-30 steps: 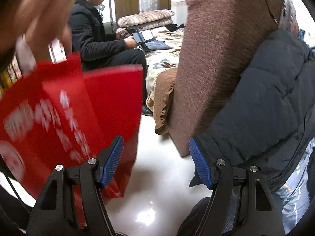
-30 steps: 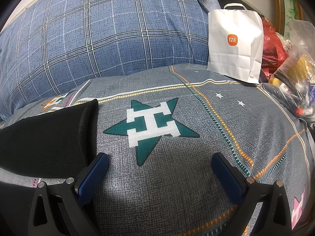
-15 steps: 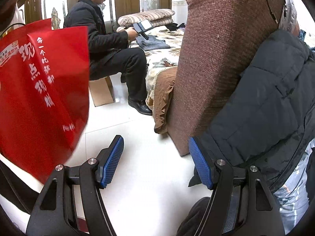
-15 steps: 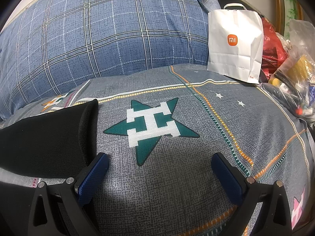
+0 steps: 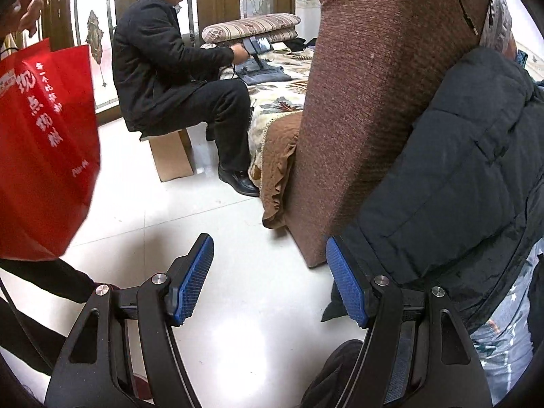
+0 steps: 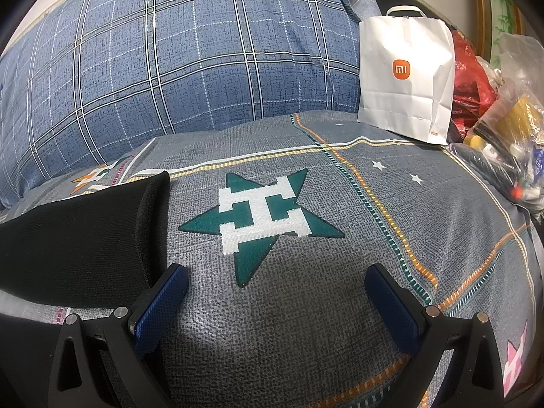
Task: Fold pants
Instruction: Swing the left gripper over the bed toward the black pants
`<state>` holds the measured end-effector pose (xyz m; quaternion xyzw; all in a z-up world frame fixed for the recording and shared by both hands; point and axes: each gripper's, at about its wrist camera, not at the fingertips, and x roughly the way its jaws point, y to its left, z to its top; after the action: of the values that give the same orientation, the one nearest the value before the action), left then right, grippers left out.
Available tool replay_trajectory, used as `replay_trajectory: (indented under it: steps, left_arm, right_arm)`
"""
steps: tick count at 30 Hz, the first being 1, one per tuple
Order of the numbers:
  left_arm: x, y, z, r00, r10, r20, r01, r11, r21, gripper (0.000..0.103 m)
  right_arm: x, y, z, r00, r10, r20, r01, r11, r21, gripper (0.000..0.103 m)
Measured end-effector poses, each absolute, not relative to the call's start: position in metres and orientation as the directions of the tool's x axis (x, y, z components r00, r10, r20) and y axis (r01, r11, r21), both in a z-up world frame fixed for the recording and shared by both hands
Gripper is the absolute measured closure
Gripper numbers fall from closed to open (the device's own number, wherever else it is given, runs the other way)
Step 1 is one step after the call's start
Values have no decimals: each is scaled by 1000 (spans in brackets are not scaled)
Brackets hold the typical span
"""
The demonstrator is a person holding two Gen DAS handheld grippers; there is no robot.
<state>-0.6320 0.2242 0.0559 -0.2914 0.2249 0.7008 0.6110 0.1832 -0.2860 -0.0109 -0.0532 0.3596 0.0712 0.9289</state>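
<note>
Black pants [image 6: 78, 234] lie on the grey patterned bed sheet [image 6: 306, 306] at the left of the right wrist view, with one leg end by the left finger. My right gripper [image 6: 275, 292] is open and empty, low over the sheet beside the pants. My left gripper [image 5: 268, 278] is open and empty, held over the white floor [image 5: 238, 306], pointing away from the bed. No pants show in the left wrist view.
A blue plaid pillow [image 6: 170, 44] lies behind the sheet. A white paper bag [image 6: 408, 78] and plastic bags [image 6: 510, 119] stand at the right. In the left wrist view are a red bag [image 5: 44, 149], a seated man [image 5: 176, 78], a brown headboard [image 5: 374, 85] and a dark jacket [image 5: 459, 170].
The red bag held by a passer-by has swung away to the left, uncovering the seated man and the floor. Neither gripper has moved.
</note>
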Motion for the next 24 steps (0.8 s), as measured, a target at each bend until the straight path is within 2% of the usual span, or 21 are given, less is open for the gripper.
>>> replay_trajectory:
  steps: [3,6,8,10,12,14,16,19,24]
  left_arm:
    - [-615,217,66,4,719,-695,-987,-107,-116,34]
    - [-565,199,78,197,720,-665,-975,74,-208,34]
    - [-516,186,81,336,717,-611,-942,244,-232,34]
    - [-477,170,82,455,740,-496,-891,377,-254,34]
    - [-442,160,74,527,715,-459,-849,474,-236,34]
    - [-410,152,54,585,668,-460,-806,546,-231,34]
    - [-374,146,46,601,609,-518,-784,577,-231,34]
    - [-340,137,51,680,552,-482,-715,643,-273,34]
    - [-309,140,44,741,443,-505,-655,644,-395,34]
  right_arm:
    - [183,-285,-11,732,81,-676,-167,984,-64,0]
    - [184,-285,-11,733,80,-676,-168,984,-66,0]
    - [185,-286,-12,733,77,-676,-167,984,-69,0]
    - [185,-286,-11,733,77,-675,-167,984,-69,0]
    - [185,-284,-12,735,73,-674,-166,983,-76,0]
    - [185,-285,-12,735,76,-673,-167,983,-71,0]
    - [185,-285,-13,734,78,-674,-168,983,-69,0]
    - [183,-285,-12,735,78,-674,-168,983,-70,0]
    - [182,-283,-12,735,72,-675,-166,983,-77,0]
